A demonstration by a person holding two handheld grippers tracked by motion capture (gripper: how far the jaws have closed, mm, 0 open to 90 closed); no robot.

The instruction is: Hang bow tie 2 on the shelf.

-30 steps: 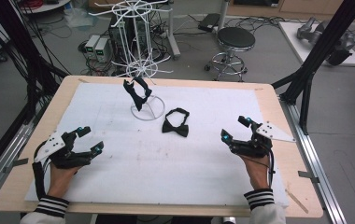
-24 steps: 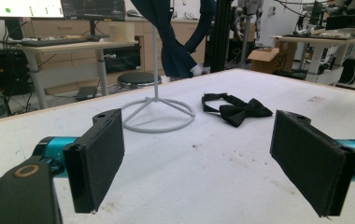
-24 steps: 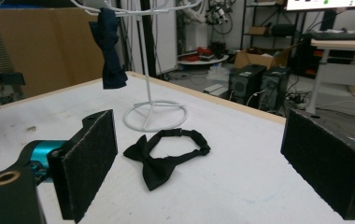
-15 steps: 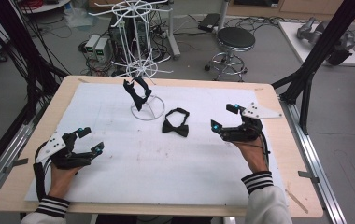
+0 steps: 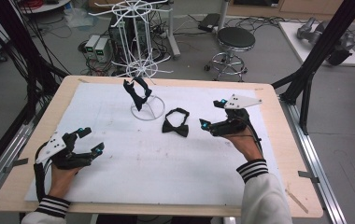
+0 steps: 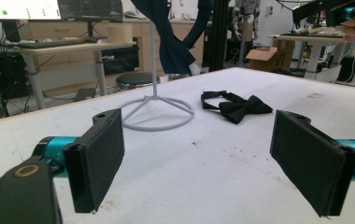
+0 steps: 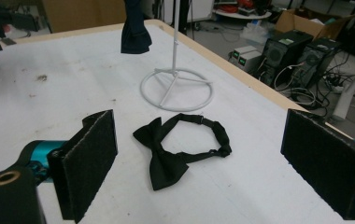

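Right gripper (image 5: 212,113) is nearer, jaws wide and empty; bow tie (image 5: 175,122) lies flat on the table just to its left, beside the stand's ring base (image 5: 147,108). Left gripper (image 5: 87,140) open, well apart.

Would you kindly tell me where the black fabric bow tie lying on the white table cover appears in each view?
High view: black fabric bow tie at centre, left of the right gripper.
Left gripper view: upper middle, between the jaws.
Right gripper view: centre, between the open jaws.
Shared landmark: white wire stand's ring base.
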